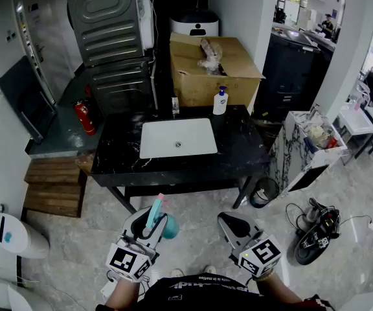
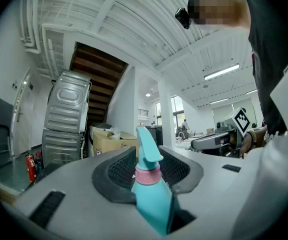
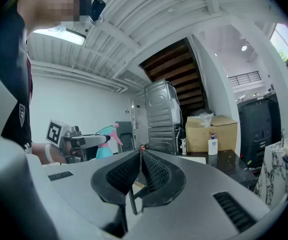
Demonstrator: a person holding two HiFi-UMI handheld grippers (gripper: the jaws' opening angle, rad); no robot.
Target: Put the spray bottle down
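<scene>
A teal spray bottle (image 1: pixel 158 220) with a pink collar sits between the jaws of my left gripper (image 1: pixel 151 218), low in the head view, well short of the counter. In the left gripper view the bottle (image 2: pixel 151 199) stands upright with both black pads (image 2: pixel 118 170) pressed against its neck, nozzle pointing away, so my left gripper (image 2: pixel 146 158) is shut on it. My right gripper (image 1: pixel 228 218) hangs beside it to the right, shut and holding nothing. In the right gripper view its tips (image 3: pixel 140 153) meet, and the bottle (image 3: pixel 105 134) shows at the left.
Ahead stands a black counter (image 1: pixel 238 149) with a white sink (image 1: pixel 178 138), a soap pump bottle (image 1: pixel 220 101) and a cardboard box (image 1: pixel 212 70) behind it. Wooden steps (image 1: pixel 54 186) and a fire extinguisher (image 1: pixel 85 116) lie left. A bin (image 1: pixel 264 192) and a marble cabinet (image 1: pixel 303 149) stand right.
</scene>
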